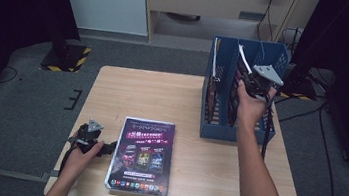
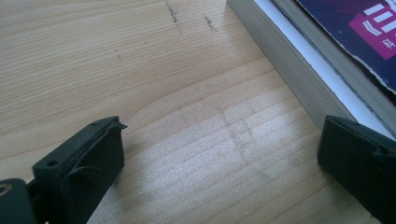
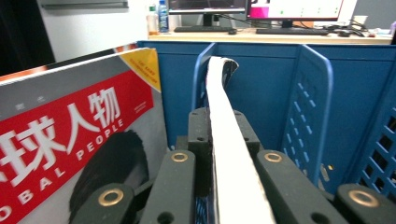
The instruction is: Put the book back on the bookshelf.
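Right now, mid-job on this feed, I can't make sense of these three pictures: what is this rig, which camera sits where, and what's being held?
No robot arm here: a person holds a two-jaw gripper in each hand. The high view looks down on the wooden table. The other two cameras ride on the grippers, looking along their black jaws. The left gripper rests open on the table beside a stack of magazines. The right gripper is shut on the white edge of a magazine, holding it upright in a slot of the blue file rack. Another magazine with a red cover stands in the neighbouring slot.

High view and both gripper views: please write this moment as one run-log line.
right tongs: shut on magazine in blue file rack | left tongs: open, on table beside magazine stack
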The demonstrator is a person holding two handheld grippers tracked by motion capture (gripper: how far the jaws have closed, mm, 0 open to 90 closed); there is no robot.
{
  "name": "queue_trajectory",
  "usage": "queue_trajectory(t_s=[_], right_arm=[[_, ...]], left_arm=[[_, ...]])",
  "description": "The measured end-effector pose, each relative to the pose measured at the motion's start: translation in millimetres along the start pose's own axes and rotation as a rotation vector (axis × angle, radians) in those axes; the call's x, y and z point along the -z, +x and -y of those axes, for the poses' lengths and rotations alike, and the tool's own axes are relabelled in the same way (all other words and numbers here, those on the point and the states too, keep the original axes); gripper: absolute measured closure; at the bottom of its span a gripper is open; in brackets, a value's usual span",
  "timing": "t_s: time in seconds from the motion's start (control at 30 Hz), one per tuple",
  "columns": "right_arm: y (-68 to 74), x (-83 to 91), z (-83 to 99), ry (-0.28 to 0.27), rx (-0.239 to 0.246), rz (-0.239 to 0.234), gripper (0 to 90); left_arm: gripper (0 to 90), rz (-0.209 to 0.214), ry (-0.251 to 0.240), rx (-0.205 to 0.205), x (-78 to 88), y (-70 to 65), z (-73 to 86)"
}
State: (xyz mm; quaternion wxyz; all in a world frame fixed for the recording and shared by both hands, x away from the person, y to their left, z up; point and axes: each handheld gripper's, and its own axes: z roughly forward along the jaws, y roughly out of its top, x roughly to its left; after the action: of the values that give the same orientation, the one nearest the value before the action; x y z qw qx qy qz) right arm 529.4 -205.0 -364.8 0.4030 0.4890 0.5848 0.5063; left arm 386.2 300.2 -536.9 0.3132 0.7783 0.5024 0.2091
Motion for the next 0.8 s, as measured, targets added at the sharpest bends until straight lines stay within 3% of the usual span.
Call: queue_trajectory(t_s=[0.4, 0.8], right_arm=[[-6.0, -1.3, -6.6, -0.016, -0.024, 0.045, 82.4], [-7.4, -3.5, -12.6, -0.038, -0.027, 0.05, 82.4]], left_arm=[[0.0, 0.001, 0.0, 0.001, -0.1, 0.1, -0.1], [0.0, 0.001, 0.0, 0.0, -0.1, 0.1, -0.1]])
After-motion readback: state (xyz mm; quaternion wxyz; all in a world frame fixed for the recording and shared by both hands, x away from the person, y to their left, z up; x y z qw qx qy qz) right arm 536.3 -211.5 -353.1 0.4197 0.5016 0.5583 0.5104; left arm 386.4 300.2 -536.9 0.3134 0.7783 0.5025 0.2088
